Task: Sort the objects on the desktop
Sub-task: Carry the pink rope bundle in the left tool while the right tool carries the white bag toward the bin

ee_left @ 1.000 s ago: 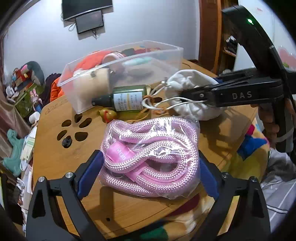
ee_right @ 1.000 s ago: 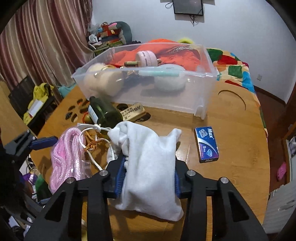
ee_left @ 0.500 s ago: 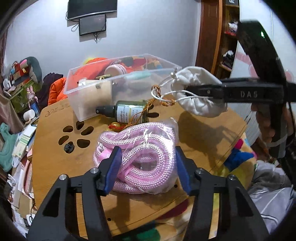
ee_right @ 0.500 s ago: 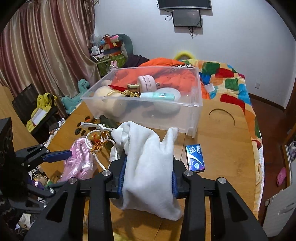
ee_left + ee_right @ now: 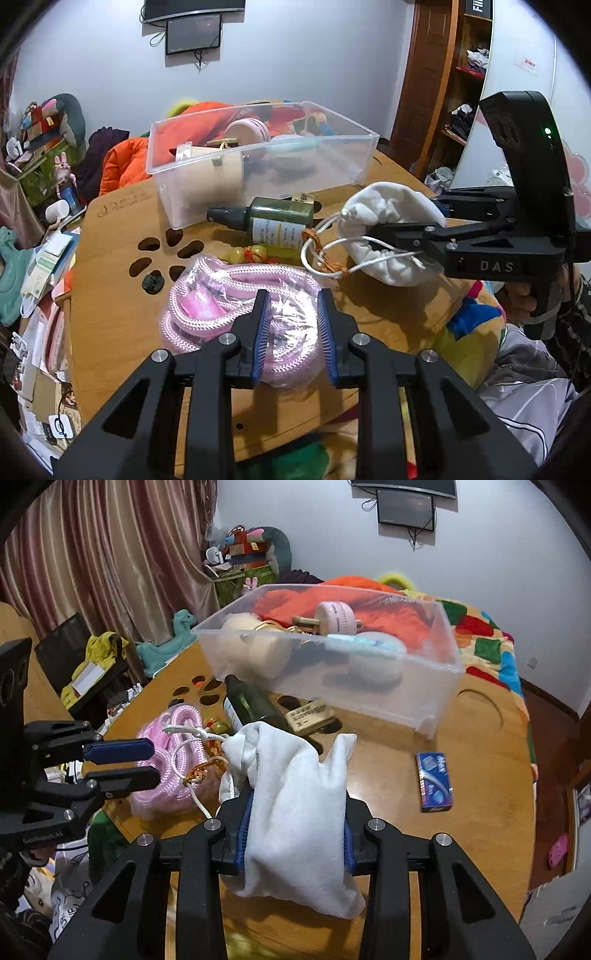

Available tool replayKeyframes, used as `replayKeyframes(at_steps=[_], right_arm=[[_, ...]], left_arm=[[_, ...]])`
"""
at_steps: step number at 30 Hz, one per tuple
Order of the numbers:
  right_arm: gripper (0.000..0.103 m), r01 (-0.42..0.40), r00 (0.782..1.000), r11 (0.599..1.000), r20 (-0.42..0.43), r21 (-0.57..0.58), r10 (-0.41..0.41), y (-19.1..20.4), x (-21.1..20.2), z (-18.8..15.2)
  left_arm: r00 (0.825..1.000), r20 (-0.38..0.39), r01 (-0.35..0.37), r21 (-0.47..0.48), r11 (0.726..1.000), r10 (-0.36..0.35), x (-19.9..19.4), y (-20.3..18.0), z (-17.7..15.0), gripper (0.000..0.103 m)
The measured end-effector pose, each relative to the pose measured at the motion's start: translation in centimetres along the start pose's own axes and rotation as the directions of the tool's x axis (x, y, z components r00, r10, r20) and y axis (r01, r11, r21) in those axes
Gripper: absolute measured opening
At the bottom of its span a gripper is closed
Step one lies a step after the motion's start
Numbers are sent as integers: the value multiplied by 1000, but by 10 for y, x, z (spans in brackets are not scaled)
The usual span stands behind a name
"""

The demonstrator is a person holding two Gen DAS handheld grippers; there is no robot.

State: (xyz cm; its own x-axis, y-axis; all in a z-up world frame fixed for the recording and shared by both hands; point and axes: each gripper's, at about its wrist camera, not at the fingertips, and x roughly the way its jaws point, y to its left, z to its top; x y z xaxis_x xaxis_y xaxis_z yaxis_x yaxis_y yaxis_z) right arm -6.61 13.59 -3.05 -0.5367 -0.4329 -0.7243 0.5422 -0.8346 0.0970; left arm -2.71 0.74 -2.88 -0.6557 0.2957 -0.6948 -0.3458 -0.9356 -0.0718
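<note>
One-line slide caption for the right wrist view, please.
Right gripper holds a white drawstring pouch above the wooden table, facing the clear bin.

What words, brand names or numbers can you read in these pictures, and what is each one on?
"DAS": side of the right gripper.
"GenNanol_AI", roughly; small print: side of the left gripper.
"Max", partly blurred: blue box.
Green bottle: label print too small to read.
Wooden tag: dark characters, too blurred.
Table: engraved mark near its edge, unreadable.
Clear bin: faint rim lettering, unreadable.
</note>
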Motion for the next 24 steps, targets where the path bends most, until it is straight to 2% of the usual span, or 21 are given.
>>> replayKeyframes(at_steps=[3,5,6,7,8,9,14,16,19,21,24], right_arm=[[34,4,1000,1000,18,17,-4,-4,-4,2],[34,1,999,1000,34,26,-2,-7,-10,5],[34,1,999,1000,45,29,-3,-9,-15,8],[34,6,999,1000,53,29,-8,-9,-19,9],[34,11,998,1000,57,27,-12,-9,-21,9],[34,13,998,1000,61,25,-15,-9,-24,10],[34,34,999,999,42,-1,-34,-3,-14,5],[34,41,999,999,24,-3,-40,-3,-4,3],[34,47,999,999,9,-12,-47,0,9,0],[34,66,998,997,7,-33,-66,4,15,-1],[34,82,997,995,3,-65,-82,9,22,-2]], left_arm=[[999,25,-46,37,998,45,-7,-5,2,25],[997,41,-69,49,996,67,-13,-5,2,30],[996,44,-76,49,996,74,-17,-2,2,45],[995,46,-85,41,996,84,-19,2,1,69],[994,46,-99,26,995,98,-21,6,-1,81],[992,41,-119,-7,993,119,-23,14,-4,87],[991,-72,-118,-113,987,110,-19,42,-20,87],[990,-100,-115,-125,986,103,-16,45,-25,87],[986,-159,-66,-139,988,43,-6,43,-30,87],[981,-193,-55,-138,989,27,2,38,-30,87],[978,-207,-34,-145,989,4,11,32,-26,87]])
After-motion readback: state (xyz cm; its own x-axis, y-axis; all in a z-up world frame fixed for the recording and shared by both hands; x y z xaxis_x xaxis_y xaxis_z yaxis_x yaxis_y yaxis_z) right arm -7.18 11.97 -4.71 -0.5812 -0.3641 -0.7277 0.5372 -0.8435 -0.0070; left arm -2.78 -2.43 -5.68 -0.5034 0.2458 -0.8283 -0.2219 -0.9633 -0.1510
